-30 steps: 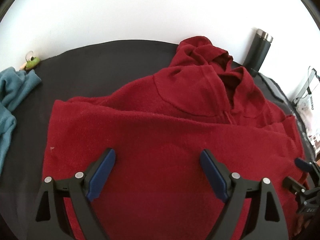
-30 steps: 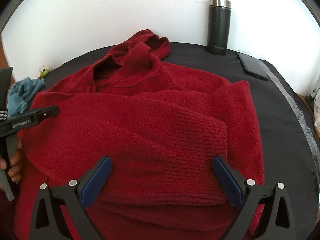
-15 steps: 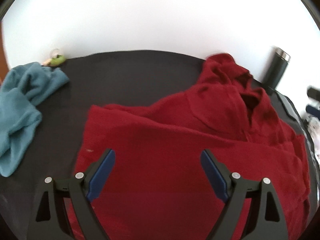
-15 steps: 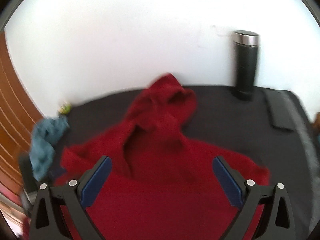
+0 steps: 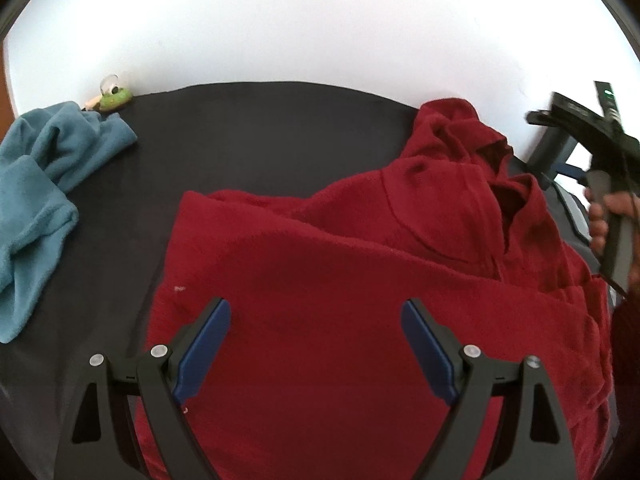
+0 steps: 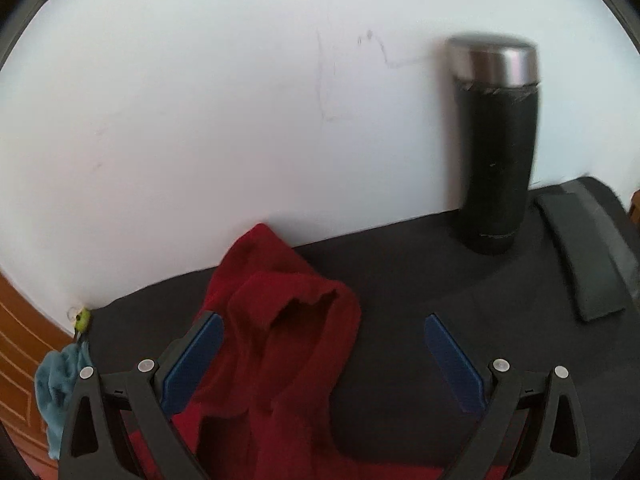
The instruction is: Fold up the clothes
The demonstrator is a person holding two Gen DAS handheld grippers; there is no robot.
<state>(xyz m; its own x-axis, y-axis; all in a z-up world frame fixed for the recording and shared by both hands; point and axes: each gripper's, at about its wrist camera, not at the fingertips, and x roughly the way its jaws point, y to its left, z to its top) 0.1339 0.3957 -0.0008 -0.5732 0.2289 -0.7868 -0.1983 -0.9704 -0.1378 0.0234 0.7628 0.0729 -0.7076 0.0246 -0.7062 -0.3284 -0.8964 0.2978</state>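
The hoodie (image 5: pixel 360 280) ahead of the left claw (image 5: pixel 316 320) is plain deep red, with no print. It lies on a black table cover (image 5: pixel 260 128). Far left of that claw sits a teal-blue cloth (image 5: pixel 36 200), also plain, and beyond it a small lime-green toy (image 5: pixel 114 98). Both claws have black frames with blue pads (image 5: pixel 206 344) and silver rivets. Ahead and right of the right claw (image 6: pixel 324 348) stands a black flask (image 6: pixel 496 160) with a silver cap, beside a dark grey flat slab (image 6: pixel 580 256). The wall (image 6: pixel 200 120) is white.
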